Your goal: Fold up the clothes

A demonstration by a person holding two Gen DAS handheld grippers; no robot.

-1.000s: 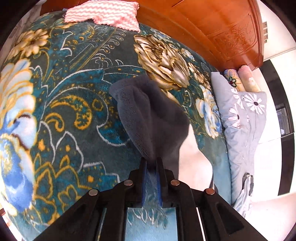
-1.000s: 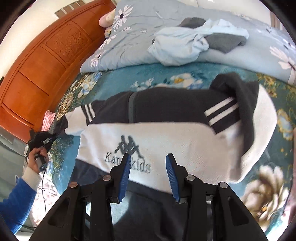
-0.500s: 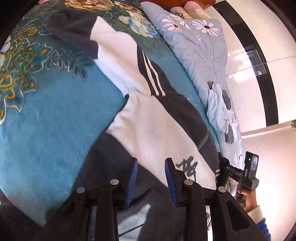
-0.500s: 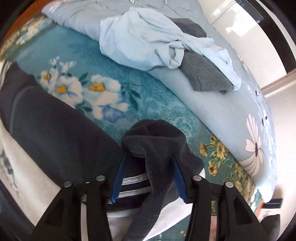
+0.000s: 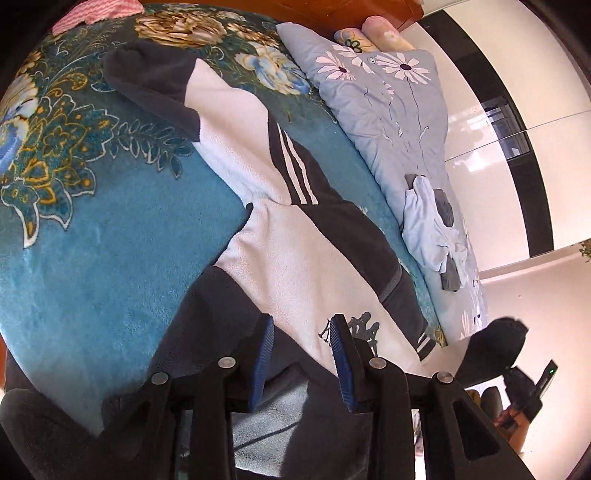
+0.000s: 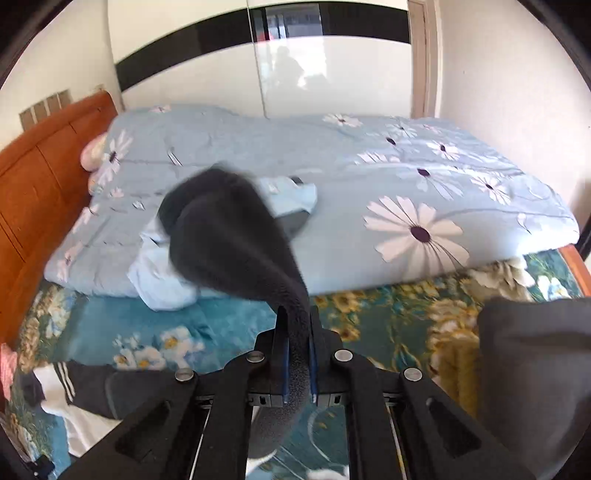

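A black-and-white sweatshirt (image 5: 306, 266) with a printed logo lies spread on a teal floral blanket (image 5: 92, 240). Its far sleeve (image 5: 155, 85) stretches out flat, ending in a dark cuff. My left gripper (image 5: 303, 354) hovers over the lower body of the sweatshirt, open, with the pads not pressing on anything. My right gripper (image 6: 297, 354) is shut on the other sleeve's dark grey cuff (image 6: 229, 240), which rises blurred in front of the camera. That lifted cuff (image 5: 495, 347) also shows at the lower right of the left wrist view. The rest of the sweatshirt (image 6: 92, 391) lies lower left.
A light blue daisy quilt (image 6: 369, 166) covers the far half of the bed, with a pile of pale blue and grey clothes (image 6: 159, 280) on it. A wooden headboard (image 6: 37, 177) stands at the left. A pink zigzag cloth (image 5: 96, 11) lies near the pillows. Dark fabric (image 6: 535, 369) fills the right.
My left gripper let go of the far sleeve's cuff, opened and swung over the sweatshirt's body. My right gripper went to the other cuff, shut on it and lifted it.
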